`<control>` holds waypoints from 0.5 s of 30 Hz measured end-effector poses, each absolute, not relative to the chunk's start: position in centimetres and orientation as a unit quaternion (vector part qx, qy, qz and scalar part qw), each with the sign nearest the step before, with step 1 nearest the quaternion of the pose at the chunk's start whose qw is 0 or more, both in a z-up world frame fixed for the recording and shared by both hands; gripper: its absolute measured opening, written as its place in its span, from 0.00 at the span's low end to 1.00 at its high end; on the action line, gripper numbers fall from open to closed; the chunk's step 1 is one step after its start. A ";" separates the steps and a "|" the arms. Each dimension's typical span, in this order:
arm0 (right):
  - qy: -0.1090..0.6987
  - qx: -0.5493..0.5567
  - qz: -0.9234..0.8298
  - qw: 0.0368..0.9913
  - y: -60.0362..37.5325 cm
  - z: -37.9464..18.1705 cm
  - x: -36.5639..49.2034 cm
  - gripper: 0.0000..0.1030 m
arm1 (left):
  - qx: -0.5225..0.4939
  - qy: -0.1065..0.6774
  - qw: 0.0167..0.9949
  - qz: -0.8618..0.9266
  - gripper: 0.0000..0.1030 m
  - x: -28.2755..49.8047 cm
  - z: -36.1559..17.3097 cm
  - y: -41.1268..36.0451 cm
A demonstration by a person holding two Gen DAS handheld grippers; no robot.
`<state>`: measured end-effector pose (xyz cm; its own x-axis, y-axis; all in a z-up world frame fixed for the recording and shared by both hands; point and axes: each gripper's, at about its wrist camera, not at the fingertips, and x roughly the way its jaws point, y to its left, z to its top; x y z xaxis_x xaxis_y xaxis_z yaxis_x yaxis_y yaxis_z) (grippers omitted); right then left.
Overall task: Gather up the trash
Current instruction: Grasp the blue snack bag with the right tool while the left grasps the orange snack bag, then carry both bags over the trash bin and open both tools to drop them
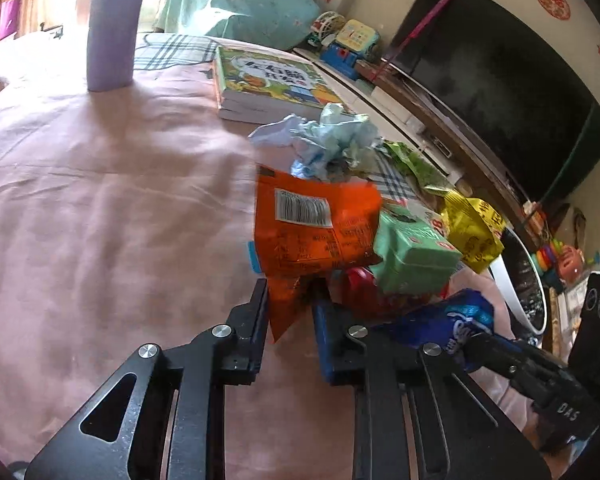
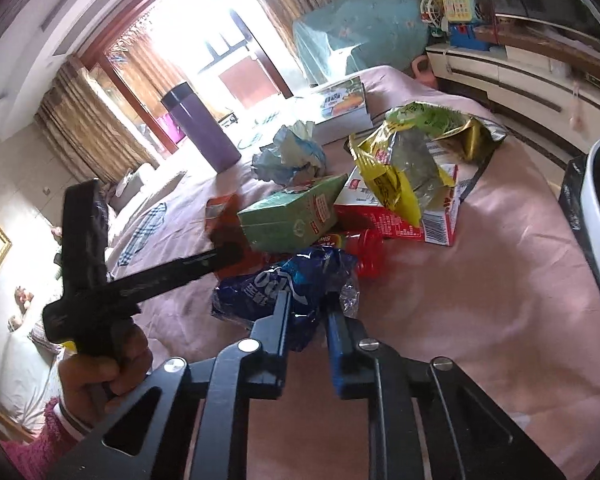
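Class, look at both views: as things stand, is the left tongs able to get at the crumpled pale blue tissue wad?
Probably not yet. The left tongs are shut on the orange foil snack wrapper, which stands between them and the crumpled pale blue tissue wad behind it.

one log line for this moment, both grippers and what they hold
left gripper: shut on orange snack wrapper | right gripper: shut on blue snack wrapper | trash pile on pink bedsheet
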<state>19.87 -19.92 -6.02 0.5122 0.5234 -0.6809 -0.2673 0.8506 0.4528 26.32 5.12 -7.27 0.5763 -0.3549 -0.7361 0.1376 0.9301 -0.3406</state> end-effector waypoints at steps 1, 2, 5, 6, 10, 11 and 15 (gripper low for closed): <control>0.433 0.149 0.231 0.858 -20.2 -5.8 19.4 0.14 | -0.121 0.433 0.882 -0.143 0.14 25.9 -7.0 5.0; 0.432 0.150 0.230 0.859 -20.3 -5.6 19.4 0.14 | -0.119 0.430 0.883 -0.144 0.12 25.6 -6.9 4.9; 0.425 0.161 0.230 0.861 -21.3 -5.1 18.5 0.14 | -0.114 0.422 0.888 -0.143 0.11 24.3 -6.2 4.6; 0.423 0.162 0.228 0.862 -21.6 -4.8 18.3 0.14 | -0.111 0.419 0.890 -0.142 0.11 23.7 -6.0 4.5; 0.410 0.172 0.222 0.868 -23.1 -4.0 17.0 0.14 | -0.108 0.402 0.898 -0.141 0.10 21.1 -4.7 4.1; 0.407 0.176 0.220 0.869 -23.6 -3.9 16.7 0.14 | -0.110 0.400 0.899 -0.142 0.10 20.6 -4.5 4.0; 0.398 0.189 0.207 0.874 -25.4 -3.6 15.7 0.14 | -0.115 0.399 0.896 -0.159 0.11 18.7 -3.9 2.7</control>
<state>15.74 -25.41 -3.64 0.5981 0.5123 -0.6162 -0.2116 0.8427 0.4951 18.67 2.67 -3.85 0.6315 -0.3763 -0.6779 0.1931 0.9231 -0.3325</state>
